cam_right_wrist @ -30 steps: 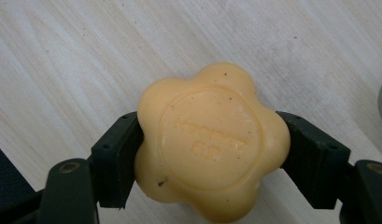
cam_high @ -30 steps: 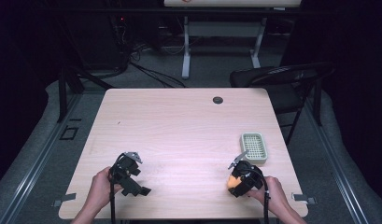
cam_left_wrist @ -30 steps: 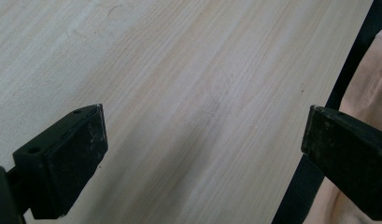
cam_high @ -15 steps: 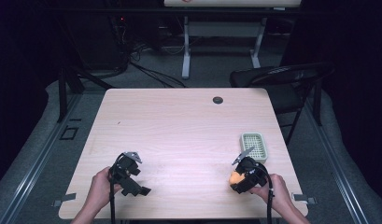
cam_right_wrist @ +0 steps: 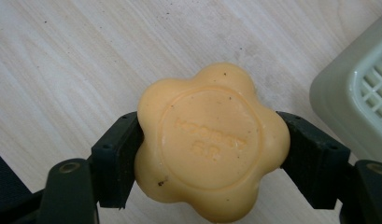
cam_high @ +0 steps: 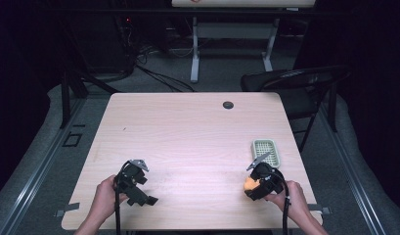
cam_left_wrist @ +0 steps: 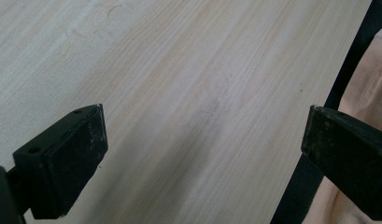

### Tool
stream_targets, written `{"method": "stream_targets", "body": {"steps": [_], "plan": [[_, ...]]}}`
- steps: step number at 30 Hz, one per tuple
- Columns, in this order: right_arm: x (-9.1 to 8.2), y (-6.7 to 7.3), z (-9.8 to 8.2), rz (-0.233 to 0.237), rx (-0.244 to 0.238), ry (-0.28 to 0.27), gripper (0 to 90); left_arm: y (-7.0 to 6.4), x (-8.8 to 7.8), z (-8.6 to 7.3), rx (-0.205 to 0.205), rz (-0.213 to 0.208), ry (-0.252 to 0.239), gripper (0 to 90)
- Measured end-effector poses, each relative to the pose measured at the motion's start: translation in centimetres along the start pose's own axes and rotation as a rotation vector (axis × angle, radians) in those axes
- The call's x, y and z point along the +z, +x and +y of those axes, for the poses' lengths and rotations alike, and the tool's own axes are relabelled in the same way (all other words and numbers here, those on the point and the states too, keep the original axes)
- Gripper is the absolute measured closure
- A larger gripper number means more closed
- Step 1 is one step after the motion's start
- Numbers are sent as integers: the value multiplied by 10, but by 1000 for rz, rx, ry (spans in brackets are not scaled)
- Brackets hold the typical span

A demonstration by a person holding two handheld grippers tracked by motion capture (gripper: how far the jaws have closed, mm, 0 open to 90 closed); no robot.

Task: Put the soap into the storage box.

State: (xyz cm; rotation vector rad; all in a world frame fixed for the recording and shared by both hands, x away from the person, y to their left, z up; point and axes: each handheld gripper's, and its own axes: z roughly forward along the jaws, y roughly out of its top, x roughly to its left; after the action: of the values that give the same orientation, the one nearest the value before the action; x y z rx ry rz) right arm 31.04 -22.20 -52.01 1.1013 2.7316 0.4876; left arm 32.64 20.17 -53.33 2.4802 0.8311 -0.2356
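Right gripper view: flower-shaped orange soap [cam_right_wrist: 212,142] clamped between the right gripper [cam_right_wrist: 212,154] jaws, just above the wooden table [cam_right_wrist: 62,60]

The pale green soap dish [cam_right_wrist: 361,102] sits at about two o'clock from the soap, near but apart; to seat it well, I judge, carry it level over the grid and lower before loosening; the soap is near round with no clear long axis, stamped face up toward the camera; in the high view the left gripper [cam_high: 139,183] waits at nine o'clock, jaws wide apart and empty.
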Motion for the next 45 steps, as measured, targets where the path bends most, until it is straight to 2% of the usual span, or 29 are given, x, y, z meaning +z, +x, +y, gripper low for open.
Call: {"method": "stream_targets", "body": {"steps": [20,34,42,43,44,45], "plan": [[-7,-12,-4,-19,30,-13,264,1,1,0,1,-5,0,6],[-17,-20,-6,-58,54,-42,264,0,0,0,1,-1,1,6],[-18,-24,-7,-62,66,-36,264,0,1,0,4,3,0,6],[-17,-23,-8,-54,81,-54,264,1,1,1,4,2,0,6],[-19,-25,-7,-65,65,-31,264,1,1,1,4,0,2,6],[-19,-25,-7,-51,72,-41,264,1,1,1,3,0,2,6]]}}
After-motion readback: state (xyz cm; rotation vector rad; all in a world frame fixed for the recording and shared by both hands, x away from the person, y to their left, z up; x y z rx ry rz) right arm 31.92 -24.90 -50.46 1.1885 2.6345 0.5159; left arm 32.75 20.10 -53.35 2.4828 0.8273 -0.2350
